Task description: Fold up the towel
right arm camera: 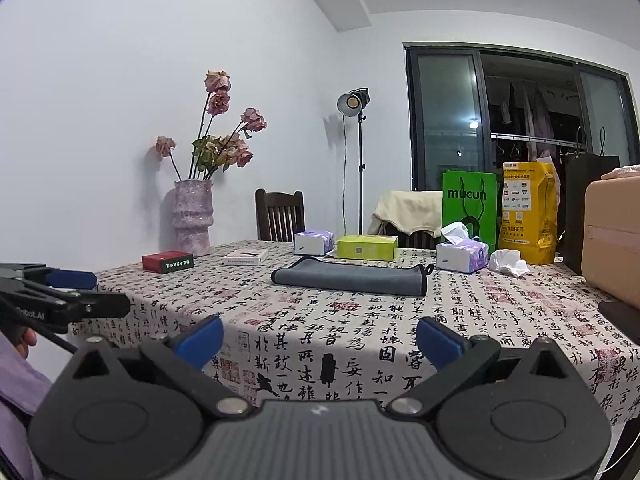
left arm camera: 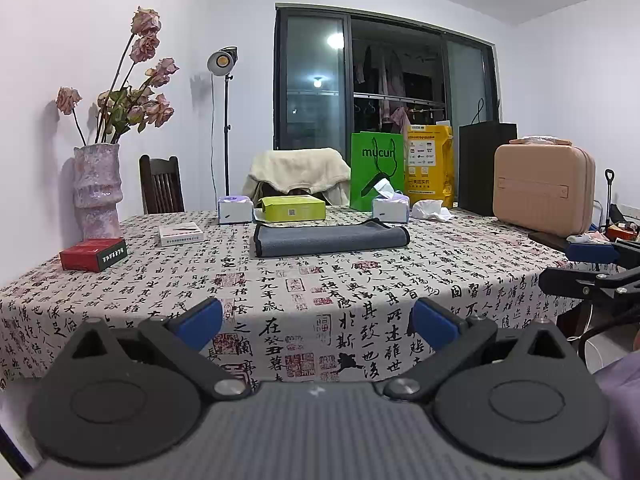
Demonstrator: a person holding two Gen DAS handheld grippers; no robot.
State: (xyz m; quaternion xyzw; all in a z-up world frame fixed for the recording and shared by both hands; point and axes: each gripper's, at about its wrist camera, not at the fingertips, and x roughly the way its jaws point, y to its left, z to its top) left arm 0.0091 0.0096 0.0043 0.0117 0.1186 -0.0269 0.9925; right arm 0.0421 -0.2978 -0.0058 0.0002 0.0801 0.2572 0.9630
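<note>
Left wrist view: left claw point(left arm camera: 316, 322) spread wide, blue pads apart, nothing between them, hovering over the near edge of the desk point(left arm camera: 460, 280). Desk wears a printed cloth, black calligraphy and red seal stamps on off-white. Towel point(left arm camera: 329, 238) lies straight ahead of the claw, well apart: grey, soft-looking, dark piping, folded into a long flat rectangle. Behind it a lime-green flat box point(left arm camera: 292, 208) with a tissue pack point(left arm camera: 235, 209) on either side. Ahead-left: white flat box point(left arm camera: 181, 234), red carton point(left arm camera: 93, 255), rough pink ceramic vase point(left arm camera: 97, 188) of dried roses. Ahead-right: green paper bag point(left arm camera: 376, 170), yellow bag point(left arm camera: 429, 160), rigid peach case point(left arm camera: 544, 188). Right claw point(left arm camera: 576, 270) pokes in from the right edge, fingers apart. Room: white walls, dark sliding window, studio lamp point(left arm camera: 223, 62) on a stand, wooden chair point(left arm camera: 161, 184).

Right wrist view: right claw point(right arm camera: 320, 344) also spread wide and empty, over the near desk edge point(right arm camera: 360, 344). Towel point(right arm camera: 349, 277) ahead, slightly right of centre, flat, well apart. Lime box point(right arm camera: 367, 247) just behind it; crumpled white tissue point(right arm camera: 509, 263) ahead-right. Vase point(right arm camera: 193, 218) and red carton point(right arm camera: 168, 262) ahead-left. Left claw point(right arm camera: 86, 292) enters at the left edge, fingers parted. Same white wall, lamp point(right arm camera: 353, 103), window.
</note>
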